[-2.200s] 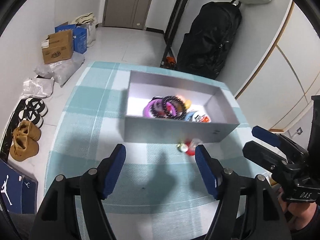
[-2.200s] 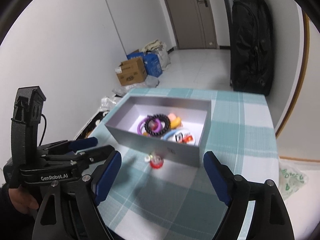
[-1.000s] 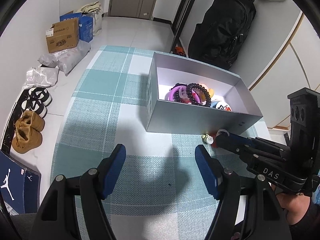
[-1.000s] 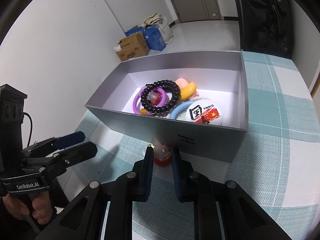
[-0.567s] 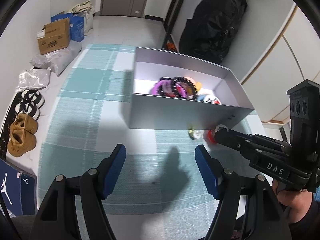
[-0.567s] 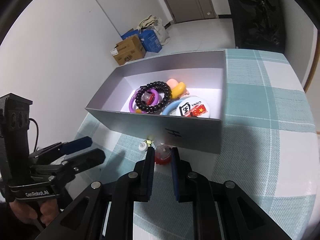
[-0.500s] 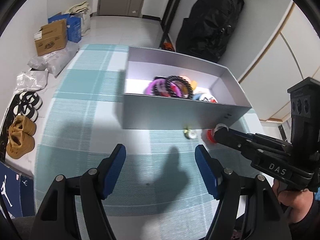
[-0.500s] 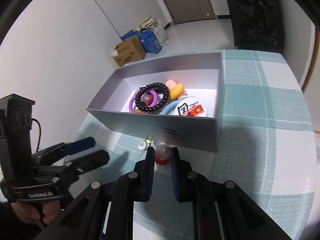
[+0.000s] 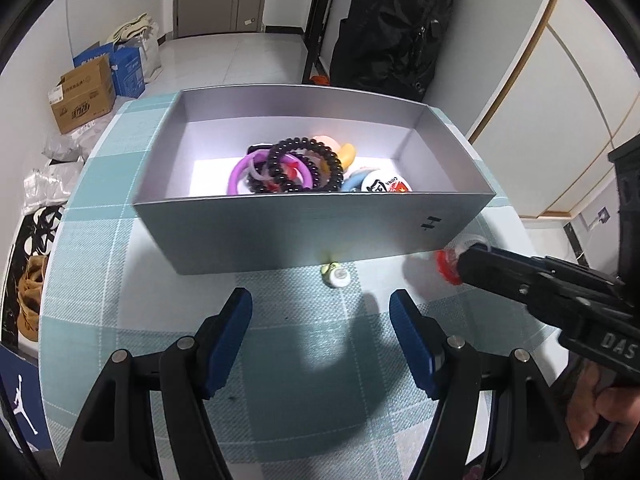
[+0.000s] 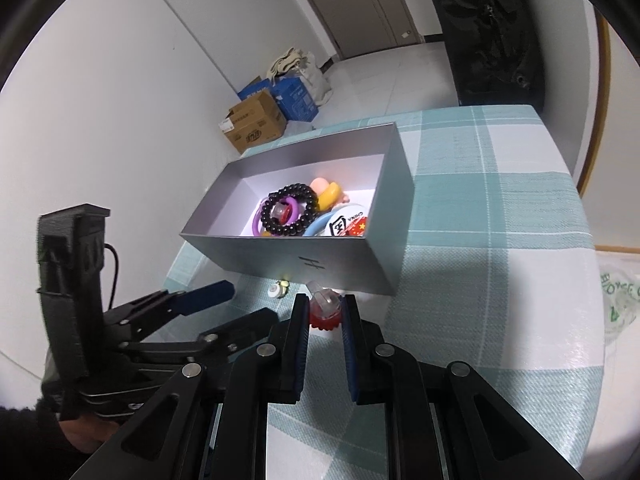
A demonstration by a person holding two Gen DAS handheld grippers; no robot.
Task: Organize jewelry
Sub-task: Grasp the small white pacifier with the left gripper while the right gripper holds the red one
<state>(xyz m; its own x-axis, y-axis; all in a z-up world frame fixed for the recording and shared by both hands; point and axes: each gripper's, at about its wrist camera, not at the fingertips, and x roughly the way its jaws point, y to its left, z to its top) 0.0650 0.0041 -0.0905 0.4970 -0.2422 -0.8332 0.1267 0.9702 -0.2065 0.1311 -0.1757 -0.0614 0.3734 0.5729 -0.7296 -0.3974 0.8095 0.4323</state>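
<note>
Teal-and-white checked cloth (image 9: pixel 120 264) covers the table. On it stands a grey box (image 9: pixel 280 236) holding a black bead bracelet (image 9: pixel 304 164), a purple ring (image 10: pixel 262 218) and a badge (image 10: pixel 348 222). Left gripper (image 9: pixel 320 320) gapes empty, near the box. Right gripper (image 10: pixel 325 312) pinches a red-and-clear trinket (image 10: pixel 325 310) at the box's near wall. A small white charm (image 9: pixel 337 275) lies to its left.
</note>
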